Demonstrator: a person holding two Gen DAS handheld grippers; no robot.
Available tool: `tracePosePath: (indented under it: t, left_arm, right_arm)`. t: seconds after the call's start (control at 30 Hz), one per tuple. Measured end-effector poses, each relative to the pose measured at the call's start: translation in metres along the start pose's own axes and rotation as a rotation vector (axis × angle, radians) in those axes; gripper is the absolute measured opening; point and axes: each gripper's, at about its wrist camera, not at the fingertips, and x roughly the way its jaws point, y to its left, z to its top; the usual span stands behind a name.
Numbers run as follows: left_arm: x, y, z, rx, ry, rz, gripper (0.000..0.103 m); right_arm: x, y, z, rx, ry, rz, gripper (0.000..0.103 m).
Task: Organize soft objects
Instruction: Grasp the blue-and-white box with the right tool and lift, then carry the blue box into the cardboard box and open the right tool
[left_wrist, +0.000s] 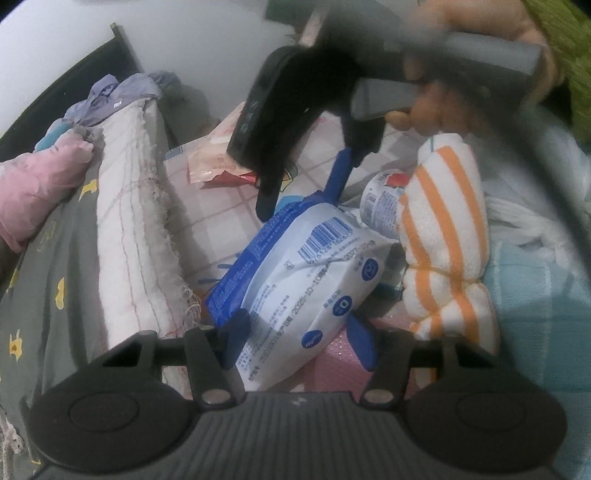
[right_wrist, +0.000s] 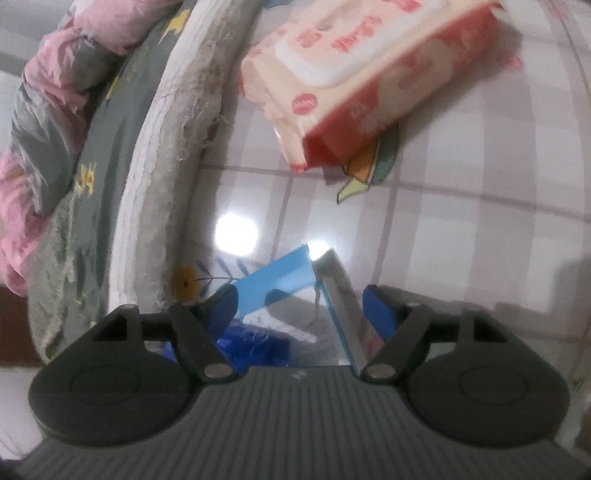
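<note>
From the left wrist, the left gripper (left_wrist: 299, 341) has its blue pads closed against the sides of a blue-and-white wipes pack (left_wrist: 295, 273), jaws about half open around its bulk, the pack tilted barcode-up over the checked tablecloth (left_wrist: 229, 214). Just right of it lie an orange-striped rolled towel (left_wrist: 443, 251) and a small printed tube-like pack (left_wrist: 382, 203); a frayed quilt edge (left_wrist: 133, 221) runs along the left. The right gripper (left_wrist: 306, 192) reaches down at the pack's far end, jaws parted. From the right wrist, that gripper's pads stand fairly wide with the pack's blue end and shiny flap between them, not visibly pressed; I cannot tell if they touch. A pink wet-wipes pack (right_wrist: 369, 74) lies well beyond on the cloth. The step looks like a two-handed pick-up or handover of the blue pack; next, the right jaws would need to close on its end.
</note>
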Motion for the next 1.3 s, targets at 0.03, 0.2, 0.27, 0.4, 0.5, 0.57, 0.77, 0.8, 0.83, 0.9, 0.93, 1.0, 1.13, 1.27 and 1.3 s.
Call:
tracePosePath:
  t: [0.03,0.2,0.27,0.4,0.5,0.57,0.77,0.8,0.83,0.9,0.93,1.0,1.13,1.27,1.3]
  left_arm:
    - [-0.001,-0.001,0.0,0.001,0.0,0.0,0.059]
    - [-0.003,-0.002,0.002,0.0,0.002,-0.011,0.058]
    - [-0.006,-0.004,0.001,0.008,-0.001,-0.017,0.058]
    - [-0.009,-0.005,-0.001,0.013,-0.004,-0.026,0.058]
    - [-0.01,-0.005,-0.001,-0.002,-0.005,-0.031,0.058]
    - [-0.012,-0.004,-0.002,-0.011,-0.005,-0.034,0.058]
    - [-0.013,0.0,-0.004,-0.03,-0.006,-0.036,0.058]
    - [-0.014,0.002,-0.004,-0.04,-0.016,-0.028,0.058]
    - [-0.016,0.004,-0.002,-0.053,-0.033,-0.023,0.058]
    - [-0.024,0.009,0.001,-0.09,-0.075,-0.011,0.058]
    - [-0.028,0.012,0.003,-0.114,-0.101,-0.006,0.059]
    - [-0.033,0.019,0.008,-0.164,-0.147,-0.01,0.062]
    - [-0.039,0.024,0.025,-0.223,-0.267,-0.032,0.074]
    - [-0.039,0.019,0.044,-0.208,-0.368,-0.003,0.08]
    - [-0.039,0.017,0.047,-0.199,-0.383,0.003,0.08]
  right_arm:
    - [0.004,0.005,0.003,-0.016,0.017,-0.02,0.075]
    - [0.024,0.04,0.01,-0.13,0.082,-0.121,0.077]
    - [0.03,0.051,0.01,-0.185,0.102,-0.175,0.08]
    - [0.041,0.071,0.008,-0.28,0.126,-0.271,0.08]
    - [0.046,0.083,0.006,-0.348,0.121,-0.333,0.072]
    - [0.044,0.083,0.007,-0.351,0.11,-0.327,0.071]
    - [0.009,0.058,0.012,-0.27,-0.02,-0.278,0.071]
    - [-0.002,0.054,0.013,-0.259,-0.058,-0.262,0.071]
    - [-0.011,0.051,0.013,-0.25,-0.096,-0.25,0.071]
    - [-0.037,0.045,0.011,-0.241,-0.194,-0.231,0.071]
    - [-0.05,0.035,0.007,-0.24,-0.242,-0.207,0.071]
    - [-0.071,0.033,0.001,-0.236,-0.324,-0.179,0.071]
    - [-0.109,0.028,-0.018,-0.251,-0.466,-0.115,0.071]
    - [-0.137,0.023,-0.036,-0.241,-0.538,-0.015,0.071]
    - [-0.142,0.023,-0.041,-0.242,-0.544,-0.003,0.071]
